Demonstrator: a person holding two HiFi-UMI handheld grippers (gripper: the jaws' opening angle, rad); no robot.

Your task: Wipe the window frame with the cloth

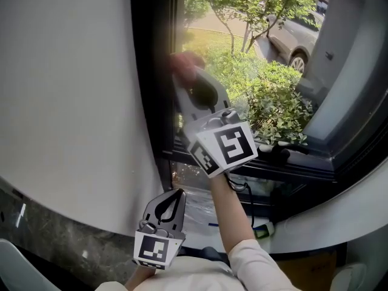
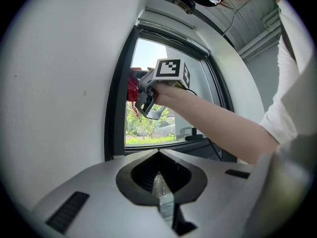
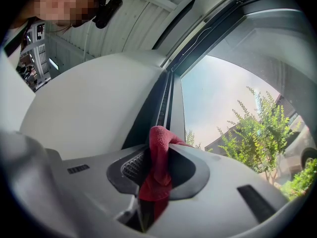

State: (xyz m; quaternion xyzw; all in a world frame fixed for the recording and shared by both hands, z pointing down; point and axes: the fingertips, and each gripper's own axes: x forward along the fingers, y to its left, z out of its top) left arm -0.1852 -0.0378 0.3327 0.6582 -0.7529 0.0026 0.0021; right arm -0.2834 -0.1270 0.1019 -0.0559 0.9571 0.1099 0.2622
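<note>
My right gripper [image 1: 182, 71] is raised against the dark window frame [image 1: 154, 71] on the left side of the window and is shut on a red cloth [image 3: 157, 167]. The cloth [image 1: 185, 62] bunches out past the jaws and touches the frame's vertical bar [image 3: 161, 100]. In the left gripper view the same cloth [image 2: 132, 89] shows red beside the frame [image 2: 113, 103]. My left gripper [image 1: 170, 206] hangs low near my body, shut, with nothing between its jaws, pointing up at the window.
A white wall [image 1: 66, 102] curves along the left of the window. The dark sill [image 1: 285, 162] runs along the bottom with a window handle [image 1: 280, 153] on it. Outside are bushes [image 1: 273, 96] and a parked car [image 1: 297, 35].
</note>
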